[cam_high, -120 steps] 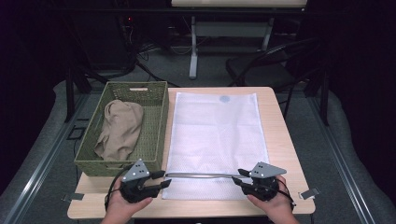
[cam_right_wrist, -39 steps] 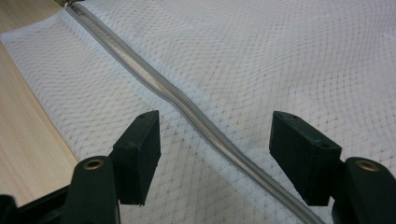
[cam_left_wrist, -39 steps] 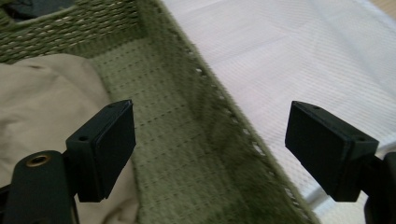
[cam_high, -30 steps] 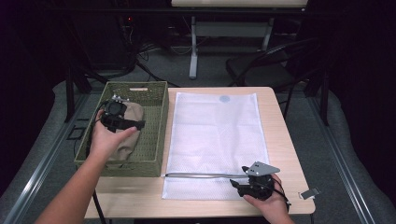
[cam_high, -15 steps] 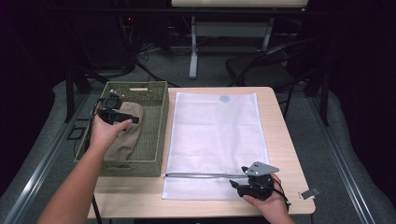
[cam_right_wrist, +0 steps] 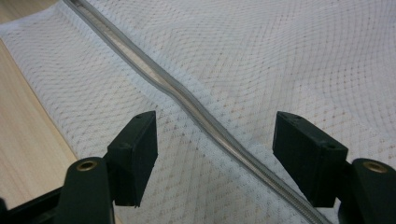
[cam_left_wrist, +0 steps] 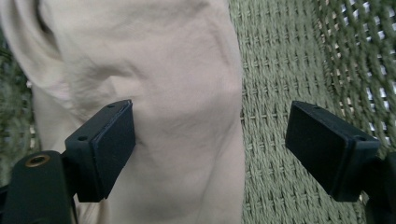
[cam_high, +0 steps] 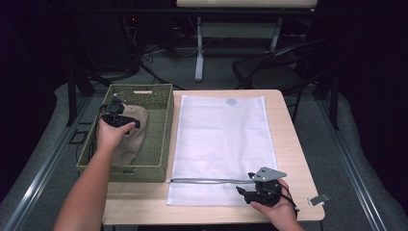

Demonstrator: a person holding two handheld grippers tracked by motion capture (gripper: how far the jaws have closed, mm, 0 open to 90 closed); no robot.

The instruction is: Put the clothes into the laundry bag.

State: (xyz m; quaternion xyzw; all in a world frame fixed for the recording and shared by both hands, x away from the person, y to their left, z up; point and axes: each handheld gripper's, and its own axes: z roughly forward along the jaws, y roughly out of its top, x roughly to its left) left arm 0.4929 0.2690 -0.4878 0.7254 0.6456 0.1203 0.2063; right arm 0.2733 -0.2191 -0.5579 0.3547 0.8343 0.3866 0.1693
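The beige cloth lies crumpled in the green woven basket, which stands on the left part of the counter; the cloth runs along the basket's length, nearer its left wall, and touches the woven floor. The left tongs hang over the far part of the cloth, held from above by the left hand; in the left gripper view the left tongs stand wide open with nothing between the pads; one pad is in front of the cloth, the other is over the bare weave of the basket, and whether either pad touches I cannot tell.

Just right of the basket a white mesh bag lies flat on the counter, its long side running away from the person; a grey zip crosses its near end. The right tongs are at the right end of that zip, in the right hand at the near edge; in the right gripper view the right tongs are also wide open and grip nothing, the zip passing slantwise between the jaws over the bag, with bare counter beside it. A small clip lies on the counter's near right corner.
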